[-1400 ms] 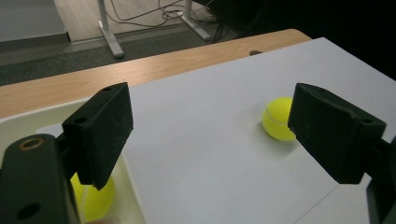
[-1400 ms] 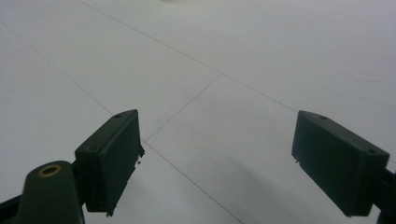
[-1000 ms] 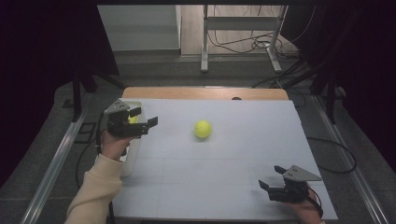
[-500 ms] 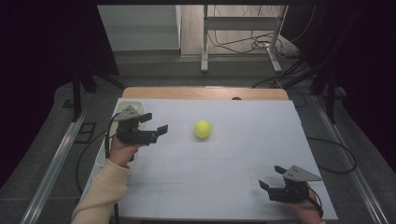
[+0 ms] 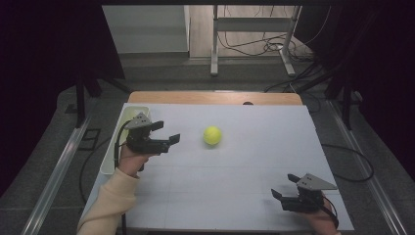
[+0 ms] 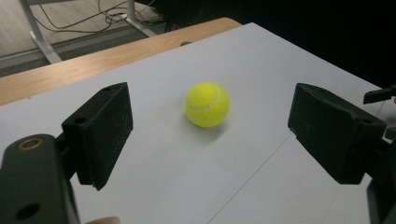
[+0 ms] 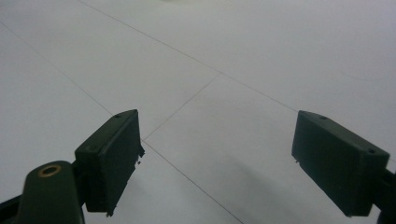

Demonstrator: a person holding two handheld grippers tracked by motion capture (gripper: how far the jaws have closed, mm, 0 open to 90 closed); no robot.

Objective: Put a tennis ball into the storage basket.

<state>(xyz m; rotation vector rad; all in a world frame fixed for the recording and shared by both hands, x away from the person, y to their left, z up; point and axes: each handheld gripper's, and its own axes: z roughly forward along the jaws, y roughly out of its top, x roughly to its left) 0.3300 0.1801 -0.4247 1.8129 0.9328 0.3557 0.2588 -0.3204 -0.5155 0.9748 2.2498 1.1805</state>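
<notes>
High view shows the right gripper (image 5: 288, 194) nearest to the person, well apart from the tennis ball (image 5: 212, 135), its jaws wide and empty above the white table (image 5: 244, 196). Farther up, the left gripper (image 5: 169, 139) has come from beside the pale tray (image 5: 128, 115) toward the ball and now points at it, near but not touching. Its jaws stand apart with nothing between them. I judge that the reach is almost finished and that closing on the ball comes next.

Left gripper (image 5: 166, 135) held raised with jaws apart; right gripper (image 5: 285, 187) low, jaws apart.
</notes>
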